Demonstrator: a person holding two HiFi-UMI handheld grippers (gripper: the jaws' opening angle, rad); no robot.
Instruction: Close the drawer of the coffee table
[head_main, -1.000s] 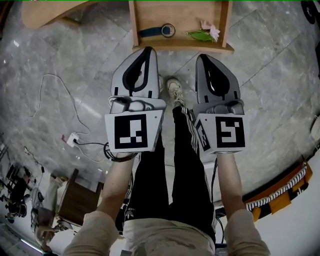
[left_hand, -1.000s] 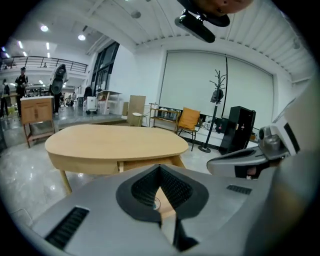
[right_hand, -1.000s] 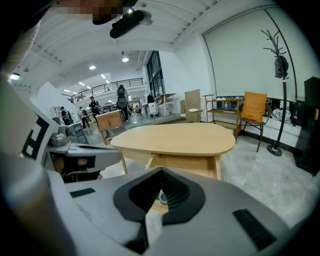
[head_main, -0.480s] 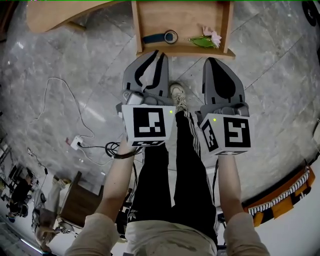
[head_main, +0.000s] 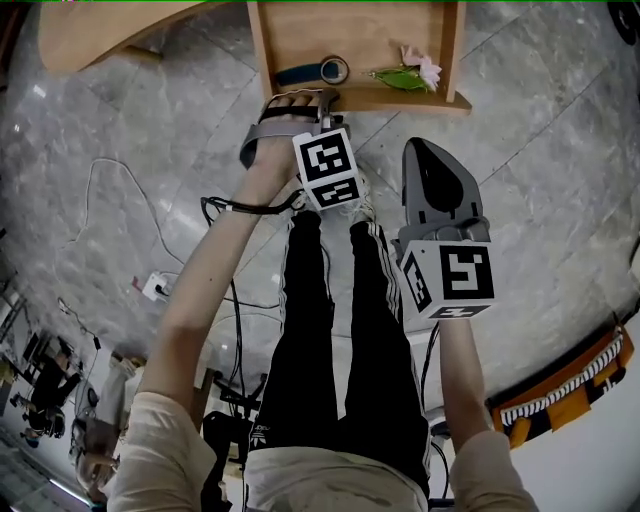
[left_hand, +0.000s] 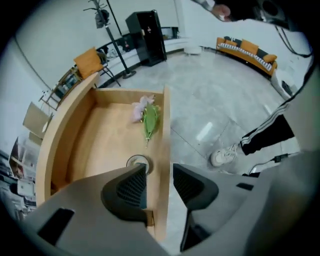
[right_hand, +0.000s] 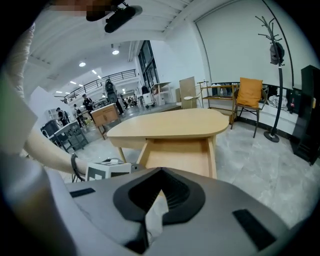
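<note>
Coffee table (right_hand: 170, 125) with its drawer (head_main: 340, 25) pulled out toward the person. The drawer is rigid wood and probably slides easily; push on the front board (left_hand: 162, 145). Left gripper (left_hand: 159, 182): jaws have just been opening and straddle that board, half spread, not pinching. Right gripper (head_main: 425, 150): closed, empty, well apart from the drawer.

The wooden drawer (head_main: 355, 98) is light brown. The flower (head_main: 428, 66) inside is pink with green leaves, and the band (head_main: 298, 73) dark blue. The stone floor (head_main: 540, 150) is grey with pale veins. The trousers (head_main: 320, 330) are black with white stripes. The left gripper (left_hand: 159, 175) and right gripper (right_hand: 160, 172) are grey.
</note>
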